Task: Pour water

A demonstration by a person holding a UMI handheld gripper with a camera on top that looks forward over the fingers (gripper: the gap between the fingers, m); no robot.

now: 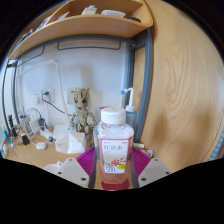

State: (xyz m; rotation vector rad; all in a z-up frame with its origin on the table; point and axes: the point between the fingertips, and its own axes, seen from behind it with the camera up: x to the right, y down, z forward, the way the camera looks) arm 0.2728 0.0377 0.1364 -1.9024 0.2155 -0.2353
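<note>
Fingers (pixel 112 168) of the hand-held gripper, nearest the viewer, closed on a clear plastic bottle (pixel 113 146); the pink pads (pixel 88 160) press against its left and right sides. Bottle upright, centred between the fingers, with a white screw cap (pixel 112 116), a white and pink label, and a pinkish-orange liquid visible in its lower part. Whether the bottle's base touches the desk (pixel 35 155) cannot be told, since the fingers hide it. Beyond the bottle to the left, a light wooden desk carrying a white crumpled object (pixel 68 143) and, further back, a small boxy wooden robot figure (pixel 80 108) standing against the white wall. At the far left of the desk, a cluster of small bottles and cables, too small to identify. Right of the bottle, a tall wooden panel (pixel 185 85). Above, a curved wooden shelf (pixel 85 30) holding pale objects.
</note>
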